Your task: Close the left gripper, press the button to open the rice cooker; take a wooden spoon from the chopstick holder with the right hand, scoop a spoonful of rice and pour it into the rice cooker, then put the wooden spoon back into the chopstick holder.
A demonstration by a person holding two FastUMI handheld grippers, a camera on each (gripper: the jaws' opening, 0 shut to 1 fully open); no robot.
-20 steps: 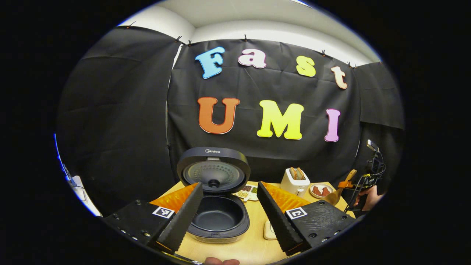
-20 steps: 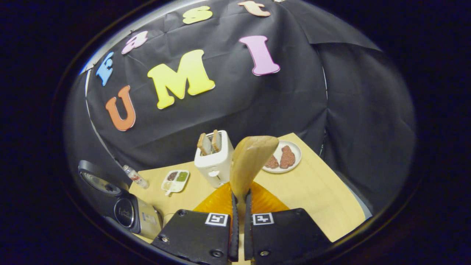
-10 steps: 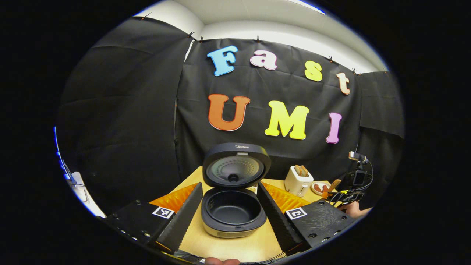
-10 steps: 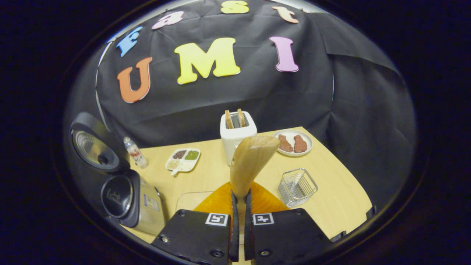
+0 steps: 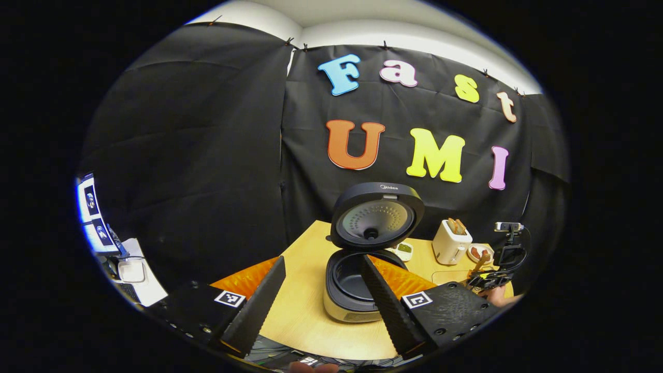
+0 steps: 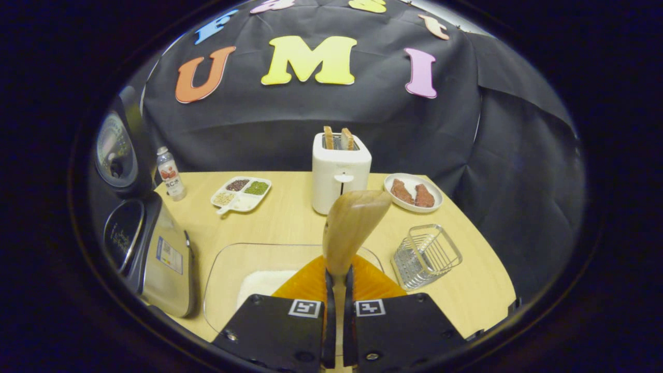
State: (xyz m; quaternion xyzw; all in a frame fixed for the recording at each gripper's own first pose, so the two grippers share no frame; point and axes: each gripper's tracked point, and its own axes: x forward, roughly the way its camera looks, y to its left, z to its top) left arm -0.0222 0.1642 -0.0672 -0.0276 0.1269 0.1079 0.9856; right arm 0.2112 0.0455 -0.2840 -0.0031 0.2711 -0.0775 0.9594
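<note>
Two grippers at work over one wooden worktop [image 6: 466, 290]. Left gripper [image 5: 321, 295]: fingers spread wide, holding nothing, hovering off the worktop's near edge. Rice cooker [image 5: 357, 280] stands near the left edge, lid [image 5: 377, 215] swung up, dark inner pot bare. In the right gripper view the cooker's side shows at the left edge, a small bottle [image 6: 170, 173] behind it at the back left corner. Next along the back edge: a divided dish [image 6: 241, 194] of grains, then a white toaster [image 6: 339, 171] with two slices standing in it, then a plate [image 6: 414, 199] with two brown pieces. Near the front edge, a clear tray [image 6: 233, 269] holds white rice [image 6: 261, 282]. Right gripper [image 6: 336, 295]: fingers pinched together on the handle of the wooden spoon [image 6: 352, 228], bowl pointing up and forward above the tray. Chopstick holder [image 6: 426, 255], a wire basket, sits just right of the tray, tilted, towards the right edge.
</note>
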